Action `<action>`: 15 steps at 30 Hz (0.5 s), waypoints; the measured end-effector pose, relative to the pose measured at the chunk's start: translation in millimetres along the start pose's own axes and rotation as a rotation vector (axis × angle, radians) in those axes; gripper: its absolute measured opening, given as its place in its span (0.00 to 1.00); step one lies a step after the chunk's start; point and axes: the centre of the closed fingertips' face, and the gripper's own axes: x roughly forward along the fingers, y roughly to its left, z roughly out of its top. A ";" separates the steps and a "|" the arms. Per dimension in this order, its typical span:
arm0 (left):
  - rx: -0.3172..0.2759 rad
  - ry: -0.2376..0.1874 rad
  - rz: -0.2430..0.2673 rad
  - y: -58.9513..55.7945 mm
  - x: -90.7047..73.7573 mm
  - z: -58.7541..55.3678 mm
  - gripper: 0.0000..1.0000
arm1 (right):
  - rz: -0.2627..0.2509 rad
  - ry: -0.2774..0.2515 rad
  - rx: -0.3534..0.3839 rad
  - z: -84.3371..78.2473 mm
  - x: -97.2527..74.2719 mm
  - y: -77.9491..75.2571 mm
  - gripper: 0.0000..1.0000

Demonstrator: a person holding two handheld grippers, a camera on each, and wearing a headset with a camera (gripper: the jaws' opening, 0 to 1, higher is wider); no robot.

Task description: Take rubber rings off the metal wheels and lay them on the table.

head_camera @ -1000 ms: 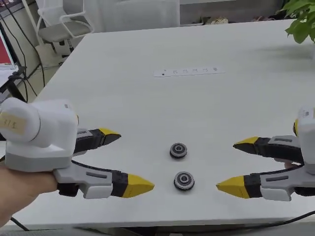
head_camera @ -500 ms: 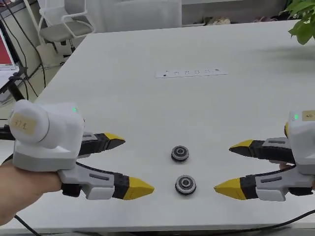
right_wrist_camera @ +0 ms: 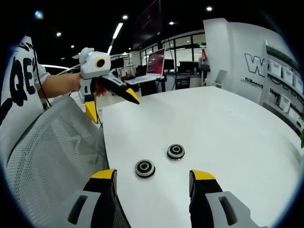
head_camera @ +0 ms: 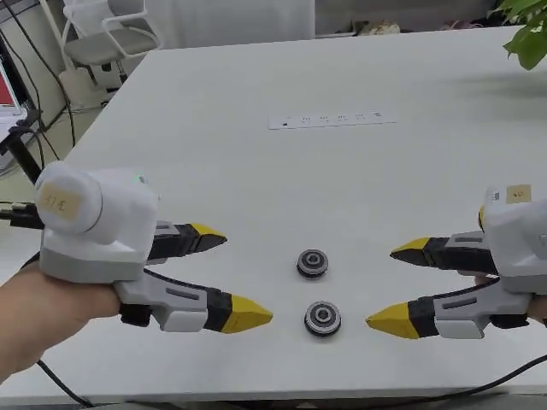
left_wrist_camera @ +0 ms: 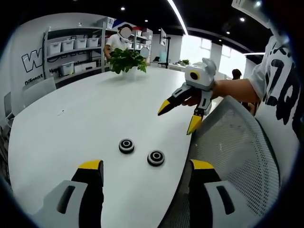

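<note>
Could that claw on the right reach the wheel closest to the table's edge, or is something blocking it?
Probably yes. The right claw is open and points toward the near wheel, with just bare table between them and nothing in the way.

White table (head_camera: 256, 171), black rubber rings (head_camera: 301, 265) on silvery metal wheels (head_camera: 322, 318), left gripper (head_camera: 246, 278) and right gripper (head_camera: 381, 286) white-grey, yellow-tipped black jaws, green plant (head_camera: 528, 30).

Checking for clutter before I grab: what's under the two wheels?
The white table; the far wheel and near wheel lie flat on it. Their undersides are hidden.
</note>
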 end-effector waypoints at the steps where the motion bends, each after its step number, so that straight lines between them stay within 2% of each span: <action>1: 0.001 0.002 -0.001 1.0 1.3 0.0 0.70 | 0.000 0.002 -0.002 -0.2 0.6 -0.4 0.60; 15: 0.015 0.033 -0.040 0.4 15.7 -3.5 0.68 | 0.025 0.023 -0.013 -5.4 11.1 -2.8 0.59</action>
